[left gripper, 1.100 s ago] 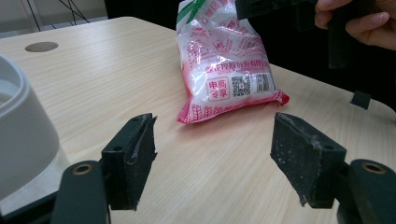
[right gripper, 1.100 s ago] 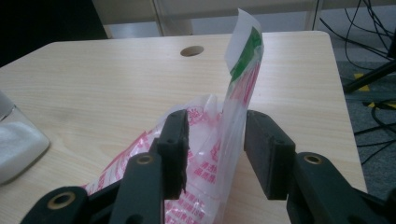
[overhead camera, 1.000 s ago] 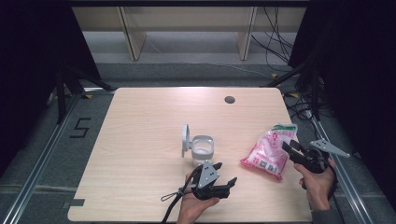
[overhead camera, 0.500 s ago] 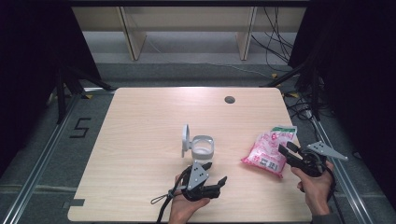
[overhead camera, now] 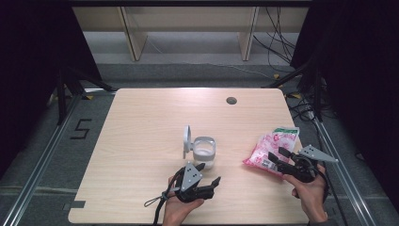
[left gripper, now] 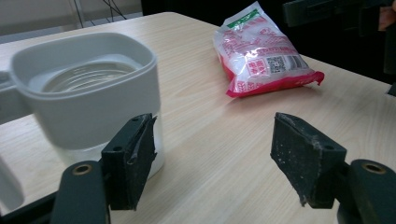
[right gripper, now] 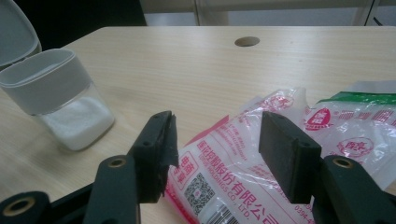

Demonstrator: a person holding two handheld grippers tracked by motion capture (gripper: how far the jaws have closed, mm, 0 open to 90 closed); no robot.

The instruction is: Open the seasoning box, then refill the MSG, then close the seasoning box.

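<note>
Near the front edge of the table (overhead camera: 131,117), the left gripper (overhead camera: 210,175) stood wide open just before the jar (overhead camera: 204,151), holding nothing. By the right edge, the right gripper (overhead camera: 275,157) had just been opening its jaws over the bag (overhead camera: 270,146), without pressing it. The jar's lid (overhead camera: 187,139) stood upright.

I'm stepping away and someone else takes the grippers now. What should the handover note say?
Left gripper: open, empty, just short of the white container.
Right gripper: jaws have just been opening, now open over the near end of the pink bag, fingers not pressing it.
Container: upright mid-table, lid flipped up, some white powder inside.
Bag: lying flat to the container's right, apparently unopened.
Done: lid open.
Left: probably grip the bag and pour it into the container.
</note>
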